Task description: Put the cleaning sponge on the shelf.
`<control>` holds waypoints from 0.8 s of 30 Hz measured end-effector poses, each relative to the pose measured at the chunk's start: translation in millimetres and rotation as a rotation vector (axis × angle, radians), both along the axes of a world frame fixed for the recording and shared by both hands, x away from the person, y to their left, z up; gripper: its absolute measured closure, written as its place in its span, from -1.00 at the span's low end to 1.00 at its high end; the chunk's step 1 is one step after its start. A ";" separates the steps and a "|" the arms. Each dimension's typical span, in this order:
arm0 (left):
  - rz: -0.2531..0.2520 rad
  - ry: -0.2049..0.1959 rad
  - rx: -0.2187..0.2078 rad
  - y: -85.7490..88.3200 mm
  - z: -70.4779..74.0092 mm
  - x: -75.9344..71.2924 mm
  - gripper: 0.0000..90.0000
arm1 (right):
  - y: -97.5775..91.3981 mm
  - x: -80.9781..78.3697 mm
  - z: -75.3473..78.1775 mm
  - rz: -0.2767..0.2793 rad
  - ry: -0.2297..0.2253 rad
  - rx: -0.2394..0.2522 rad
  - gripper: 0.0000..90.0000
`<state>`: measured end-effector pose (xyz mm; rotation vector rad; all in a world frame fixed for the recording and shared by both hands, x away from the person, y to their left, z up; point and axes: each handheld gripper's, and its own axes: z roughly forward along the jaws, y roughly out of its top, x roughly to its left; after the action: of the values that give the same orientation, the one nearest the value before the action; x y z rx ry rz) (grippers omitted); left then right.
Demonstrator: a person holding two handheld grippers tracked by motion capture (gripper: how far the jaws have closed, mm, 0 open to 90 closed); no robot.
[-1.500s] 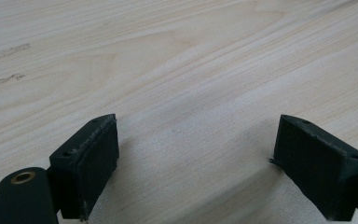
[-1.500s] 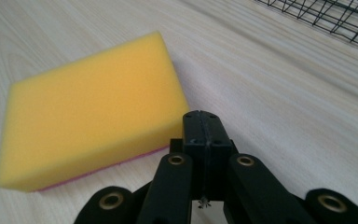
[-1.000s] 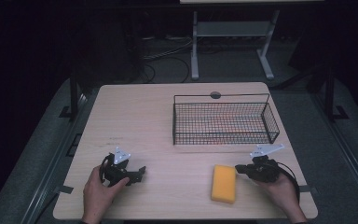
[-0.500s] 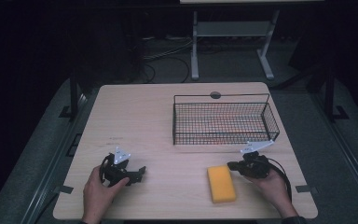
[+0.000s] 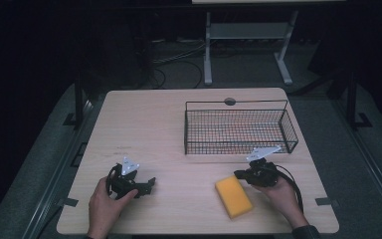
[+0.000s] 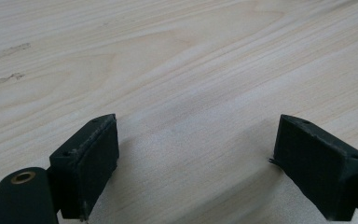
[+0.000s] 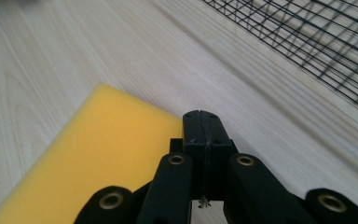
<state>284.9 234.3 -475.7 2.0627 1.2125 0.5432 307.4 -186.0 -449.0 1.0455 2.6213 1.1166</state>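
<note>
Sponge (image 5: 233,195) (yellow) seemingly touches closed right tool (image 5: 240,175).

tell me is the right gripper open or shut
Shut. In the right gripper view the right gripper has its two black jaws pressed flat together, nothing between them, beside the yellow sponge.

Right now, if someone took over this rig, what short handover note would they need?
Left gripper: open, holding nothing, low over the bare table at its near left.
Right gripper: jaws shut together with nothing between them, tips at the far right edge of the yellow sponge.
Sponge lies flat on the table, in front of the wire basket, which looks empty.
Done: nothing placed yet.
Left, probably: open the right gripper, grasp the sponge, put it in the basket.
</note>
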 end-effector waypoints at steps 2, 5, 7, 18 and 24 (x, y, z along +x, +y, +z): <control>0.000 0.000 0.001 0.1 0.0 0.0 -0.71 | 4.7 1.0 0.1 0.013 -0.002 -0.001 0.99; 0.000 0.000 0.000 0.0 0.0 0.0 -0.71 | 10.7 2.1 -0.3 0.028 0.001 -0.003 0.99; 0.000 0.000 0.001 0.0 0.1 0.0 -0.71 | 12.9 2.3 -0.1 0.030 0.004 -0.007 0.99; 0.000 0.003 0.000 0.0 0.1 -0.2 -0.71 | 39.6 6.7 2.2 0.088 0.002 -0.019 0.99; 0.002 0.002 -0.003 -0.2 -0.1 -0.3 -0.71 | 35.6 7.4 5.5 0.067 0.018 -0.028 0.89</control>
<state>284.6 234.1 -475.8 2.0600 1.2155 0.5400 314.9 -150.4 -443.5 0.9734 2.6973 1.0850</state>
